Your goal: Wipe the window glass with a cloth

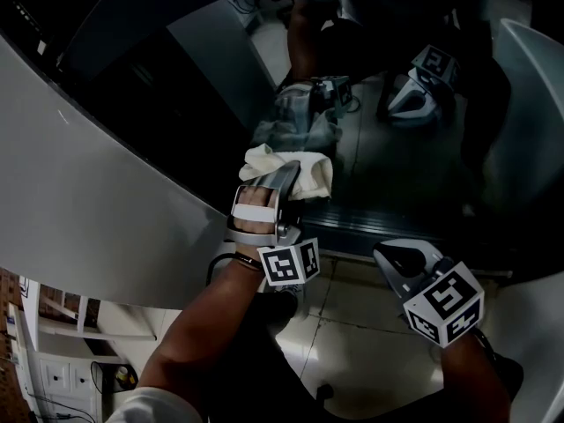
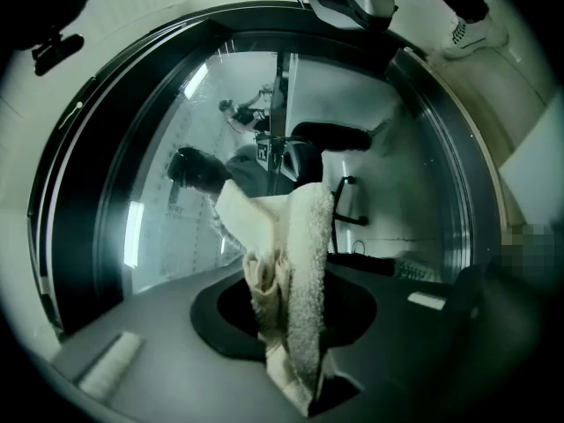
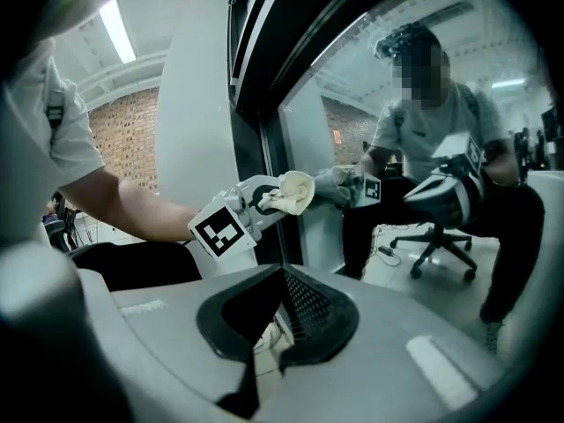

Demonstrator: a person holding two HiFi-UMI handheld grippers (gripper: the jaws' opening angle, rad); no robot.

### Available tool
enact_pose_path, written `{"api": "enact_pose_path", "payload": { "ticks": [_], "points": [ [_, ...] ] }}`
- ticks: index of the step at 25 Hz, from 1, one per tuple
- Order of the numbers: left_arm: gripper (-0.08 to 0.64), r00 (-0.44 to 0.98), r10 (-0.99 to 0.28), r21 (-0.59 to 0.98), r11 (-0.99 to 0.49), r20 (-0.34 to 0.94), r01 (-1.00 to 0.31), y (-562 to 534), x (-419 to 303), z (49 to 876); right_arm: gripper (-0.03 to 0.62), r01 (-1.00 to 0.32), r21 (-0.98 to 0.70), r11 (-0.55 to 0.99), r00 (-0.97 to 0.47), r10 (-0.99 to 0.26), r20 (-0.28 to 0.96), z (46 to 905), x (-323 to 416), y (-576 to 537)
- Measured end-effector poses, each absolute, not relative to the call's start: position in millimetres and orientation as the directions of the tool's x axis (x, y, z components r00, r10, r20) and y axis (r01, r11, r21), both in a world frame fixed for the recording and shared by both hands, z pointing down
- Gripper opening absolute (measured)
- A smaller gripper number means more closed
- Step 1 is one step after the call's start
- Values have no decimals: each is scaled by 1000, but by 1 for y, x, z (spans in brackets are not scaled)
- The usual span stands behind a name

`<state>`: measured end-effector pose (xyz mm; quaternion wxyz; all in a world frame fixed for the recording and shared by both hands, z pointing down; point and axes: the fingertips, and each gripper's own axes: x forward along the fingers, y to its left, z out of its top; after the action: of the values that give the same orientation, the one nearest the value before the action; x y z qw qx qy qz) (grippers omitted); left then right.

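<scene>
My left gripper (image 1: 280,181) is shut on a cream terry cloth (image 1: 301,173) and holds it against the dark window glass (image 1: 405,157). In the left gripper view the cloth (image 2: 295,263) hangs bunched between the jaws, its top edge against the glass (image 2: 167,201). The right gripper view shows the left gripper (image 3: 257,203) from the side, with the cloth (image 3: 292,191) touching the pane (image 3: 397,95). My right gripper (image 1: 394,259) hovers lower right, back from the glass, its jaws (image 3: 282,324) together with nothing between them.
A wide white frame panel (image 1: 88,192) borders the glass on the left, and a dark sill (image 1: 388,229) runs below it. The pane mirrors the person, both grippers and an office chair (image 3: 436,236). Pale floor tiles (image 1: 352,333) lie underneath.
</scene>
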<state>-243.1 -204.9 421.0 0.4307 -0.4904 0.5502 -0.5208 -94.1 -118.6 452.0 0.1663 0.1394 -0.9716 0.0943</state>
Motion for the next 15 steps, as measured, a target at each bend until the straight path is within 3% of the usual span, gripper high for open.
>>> {"api": "enact_pose_path", "payload": {
  "ticks": [15],
  "points": [
    [110, -150, -979, -989, -126, 137, -77, -204, -239, 464, 0, -306, -151, 940, -901, -235, 364, 459, -92, -118]
  ]
}}
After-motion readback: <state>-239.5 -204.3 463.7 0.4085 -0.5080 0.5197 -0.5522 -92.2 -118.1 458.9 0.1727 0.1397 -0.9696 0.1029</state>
